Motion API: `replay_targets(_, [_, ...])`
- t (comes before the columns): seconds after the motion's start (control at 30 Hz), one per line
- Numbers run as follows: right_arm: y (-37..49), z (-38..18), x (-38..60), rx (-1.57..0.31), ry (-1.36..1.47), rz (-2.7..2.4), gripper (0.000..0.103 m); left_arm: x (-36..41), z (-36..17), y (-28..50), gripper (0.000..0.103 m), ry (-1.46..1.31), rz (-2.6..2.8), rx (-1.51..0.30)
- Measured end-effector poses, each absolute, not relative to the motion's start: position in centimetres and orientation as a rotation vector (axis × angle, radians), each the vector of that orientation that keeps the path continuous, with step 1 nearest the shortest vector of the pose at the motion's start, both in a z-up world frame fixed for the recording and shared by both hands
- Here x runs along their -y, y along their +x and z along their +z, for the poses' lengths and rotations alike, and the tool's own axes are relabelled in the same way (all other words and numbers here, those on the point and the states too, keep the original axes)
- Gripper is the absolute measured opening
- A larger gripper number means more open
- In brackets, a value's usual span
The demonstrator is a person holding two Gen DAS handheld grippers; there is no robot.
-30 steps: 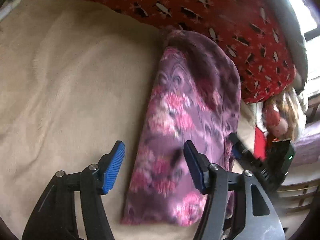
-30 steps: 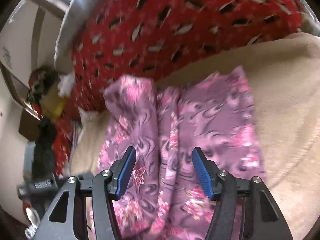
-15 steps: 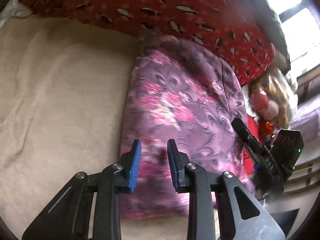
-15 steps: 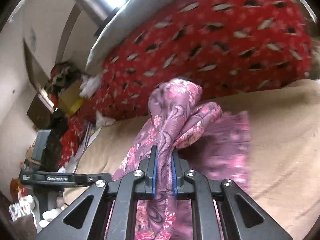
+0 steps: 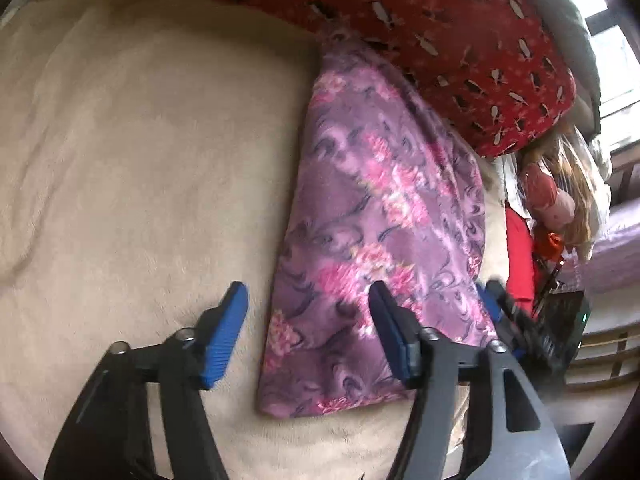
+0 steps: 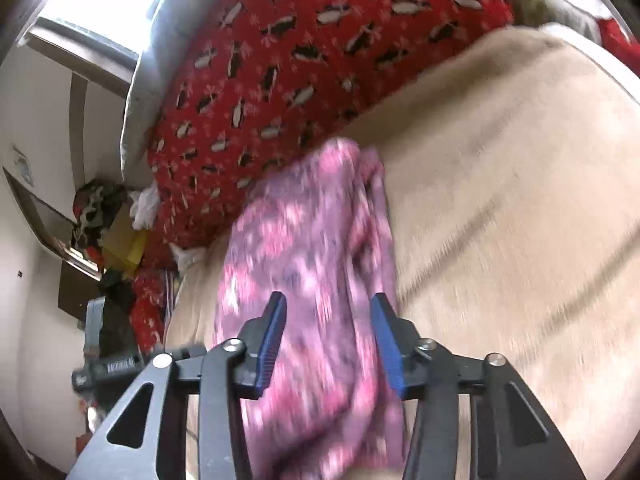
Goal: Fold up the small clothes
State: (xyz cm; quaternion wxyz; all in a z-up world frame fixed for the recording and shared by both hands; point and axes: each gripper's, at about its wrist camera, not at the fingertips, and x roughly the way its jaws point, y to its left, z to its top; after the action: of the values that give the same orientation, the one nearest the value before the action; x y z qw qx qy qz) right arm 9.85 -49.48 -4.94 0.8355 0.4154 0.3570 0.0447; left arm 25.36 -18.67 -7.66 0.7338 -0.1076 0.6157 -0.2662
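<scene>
Pointing steeply down at the bed, my left claw [image 5: 308, 336] has its jaws spread wide, having just been opening, and nothing is pinched between them. Its blue left pad [image 5: 224, 340] sits over the beige blanket [image 5: 140, 160] at about seven o'clock, its right pad over the cloth at five o'clock. The folded purple floral garment [image 5: 376, 240] lies flat on the blanket, running from six o'clock up toward one o'clock, its far end against the red penguin-print cover [image 5: 460, 32].

My right claw [image 6: 328, 344] is angled down more gently, jaws roughly half apart and also just been opening. The garment [image 6: 312, 280] shows between its pads in a blurred picture, but the pads stand clear of the fabric. Beige blanket [image 6: 500, 200] fills three o'clock, red cover [image 6: 300, 60] at twelve.
</scene>
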Motion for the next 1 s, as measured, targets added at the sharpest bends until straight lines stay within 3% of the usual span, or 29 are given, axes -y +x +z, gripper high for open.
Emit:
replay_targets(0.07, [9.6,-5.8,48.0,-0.836,0.871,0.121,0.047,19.0,-9.1,24.9,0.063,-0.247,-0.576,-1.407])
replay_targets(0.17, [9.1,-4.2,46.5,-0.782,0.784,0.183,0.014,19.1,-9.9,24.2,0.063,-0.268,-0.564,-1.413])
replay_targets(0.23, [8.7,-3.6,45.7,-0.765,0.656,0.146,0.014,19.1,-9.7,23.7,0.063,-0.247,-0.559,-1.406])
replay_targets(0.3, [9.7,-5.8,45.2,-0.888,0.581,0.084,0.014,18.9,-9.5,23.5,0.063,-0.230,-0.556,-1.418])
replay_targets(0.47, [10.1,-3.5,45.5,-0.833,0.565,0.074,0.020,17.9,-8.2,23.9,0.063,-0.232,-0.578,-1.395])
replay_targets(0.53, [10.9,-2.4,46.9,-0.765,0.638,0.057,0.028,18.1,-7.5,24.9,0.063,-0.245,-0.582,-1.375])
replay_targets(0.6, [12.8,-1.9,48.5,-0.715,0.729,0.042,0.047,18.8,-7.2,26.1,0.063,-0.232,-0.583,-1.368])
replay_targets(0.73, [18.1,-3.9,50.2,-0.795,0.814,-0.034,0.048,20.7,-7.8,28.1,0.063,-0.221,-0.588,-1.403])
replay_targets(0.77, [19.3,-4.4,50.3,-0.827,0.819,-0.047,0.038,20.9,-7.7,28.3,0.063,-0.228,-0.598,-1.396])
replay_targets(0.8, [20.3,-4.4,50.3,-0.830,0.810,-0.039,0.009,21.0,-7.4,28.5,0.063,-0.240,-0.612,-1.376])
replay_targets(0.93, [20.4,-2.2,49.7,-0.664,0.715,0.033,0.008,21.7,-7.4,28.6,0.063,-0.219,-0.592,-1.298])
replay_targets(1.0, [21.3,-4.2,50.2,-0.745,0.710,-0.030,0.009,22.7,-9.0,28.9,0.065,-0.149,-0.543,-1.313])
